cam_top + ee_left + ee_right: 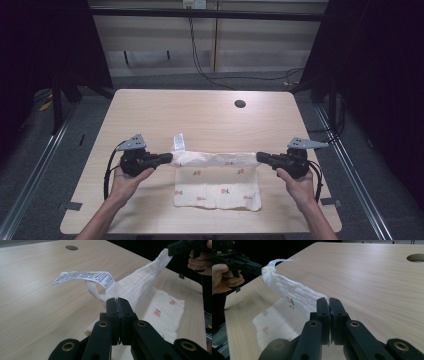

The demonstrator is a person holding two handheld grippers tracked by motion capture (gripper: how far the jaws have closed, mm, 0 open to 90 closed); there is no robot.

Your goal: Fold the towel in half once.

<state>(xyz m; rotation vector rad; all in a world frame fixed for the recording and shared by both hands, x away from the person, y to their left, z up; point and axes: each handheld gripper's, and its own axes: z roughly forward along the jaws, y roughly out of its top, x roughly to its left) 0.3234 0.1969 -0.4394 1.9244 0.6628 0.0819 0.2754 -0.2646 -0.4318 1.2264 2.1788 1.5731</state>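
A cream cloth [216, 181] printed with small red fruit lies on the near half of the wooden table [200, 115]. Its far edge is lifted and stretched between the two grippers. My left gripper [168, 158] is shut on the cloth's far left corner [125, 293], next to a white care label [82, 277] and a fabric loop. My right gripper [260, 157] is shut on the far right corner [312, 298]. The cloth's near part [274, 325] rests flat on the table. In each gripper view the other gripper holds the opposite corner [165, 253].
A round cable hole [240, 104] sits in the table's far right part. Black cables trail on the floor behind the table. Dark curtains stand at both sides. Bare tabletop lies beyond the cloth.
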